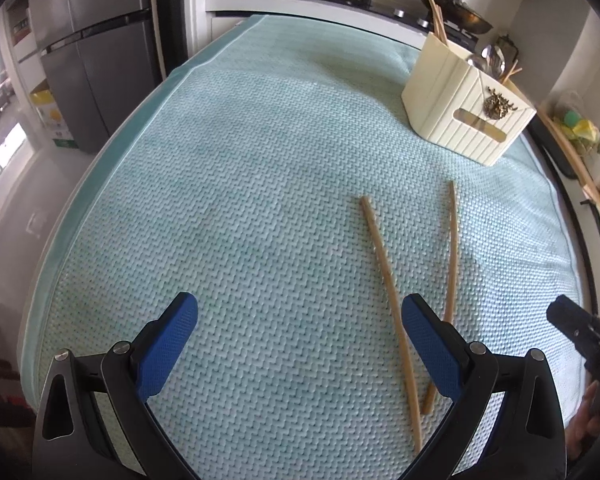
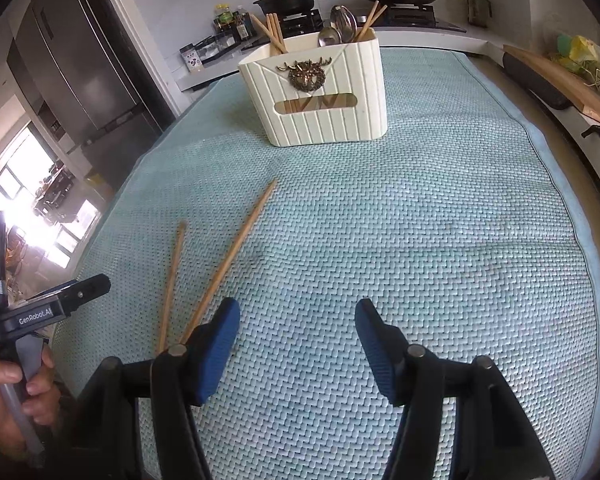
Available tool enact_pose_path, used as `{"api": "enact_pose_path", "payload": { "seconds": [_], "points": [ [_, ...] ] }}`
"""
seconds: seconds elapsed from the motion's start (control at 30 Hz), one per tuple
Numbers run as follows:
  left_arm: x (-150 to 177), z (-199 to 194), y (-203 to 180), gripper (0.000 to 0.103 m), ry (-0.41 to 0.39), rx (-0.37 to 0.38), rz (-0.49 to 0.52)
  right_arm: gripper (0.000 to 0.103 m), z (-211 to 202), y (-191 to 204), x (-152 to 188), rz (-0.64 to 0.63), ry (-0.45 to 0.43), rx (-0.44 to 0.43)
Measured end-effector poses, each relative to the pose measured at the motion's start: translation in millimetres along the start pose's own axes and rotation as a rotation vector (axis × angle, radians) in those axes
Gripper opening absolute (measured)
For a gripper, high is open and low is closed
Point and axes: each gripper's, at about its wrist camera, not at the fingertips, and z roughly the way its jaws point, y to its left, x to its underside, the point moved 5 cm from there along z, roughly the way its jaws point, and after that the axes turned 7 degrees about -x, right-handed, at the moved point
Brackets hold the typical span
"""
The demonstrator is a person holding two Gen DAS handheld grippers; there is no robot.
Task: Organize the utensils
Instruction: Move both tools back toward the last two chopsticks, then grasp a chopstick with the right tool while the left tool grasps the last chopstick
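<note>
**Inspector:** Left wrist view first.

**Assistant:** The left tool (image 1: 300,316) stands wide, nothing between its blue pads. Two loose chopsticks (image 1: 384,276) lie on the teal mat (image 1: 220,160) covering the counter, lower right of centre; the right pad overlaps the nearer ends. The cream utensil holder (image 1: 460,108) sits upper right, holding chopsticks and spoons. The right tool shows partly at the right edge.

**Inspector:** Right wrist view.

**Assistant:** The right tool (image 2: 298,320) is moderately open and empty, over bare mat. The loose chopsticks lie left of centre, ends just beside its left pad. The holder stands upper centre. A hand (image 2: 8,396) grips the left tool's handle, lower left.
</note>
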Motion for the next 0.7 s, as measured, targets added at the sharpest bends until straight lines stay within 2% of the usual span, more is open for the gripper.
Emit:
{"api": "enact_pose_path", "payload": {
  "seconds": [0.27, 0.4, 0.53, 0.7],
  "points": [
    [-21.5, 41.2, -26.3, 0.102, 0.056, 0.007, -0.002, 0.061, 2.2, -10.1, 5.7, 0.021, 0.01, 0.012],
    [-26.3, 60.1, -31.4, 0.101, 0.078, -0.049, 0.018, 0.061, 4.1, -12.2, 2.6, 0.017, 0.013, 0.016],
    [-26.1, 73.7, -33.5, 0.101, 0.073, -0.144, 0.086, 0.061, 8.8, -10.8, -5.1, 0.006, 0.017, 0.012],
    [-25.8, 76.0, -20.8, 0.103, 0.061, -0.15, 0.084, 0.061, 27.5, 4.5, -24.8, -0.063, 0.038, 0.027]
  ]
}}
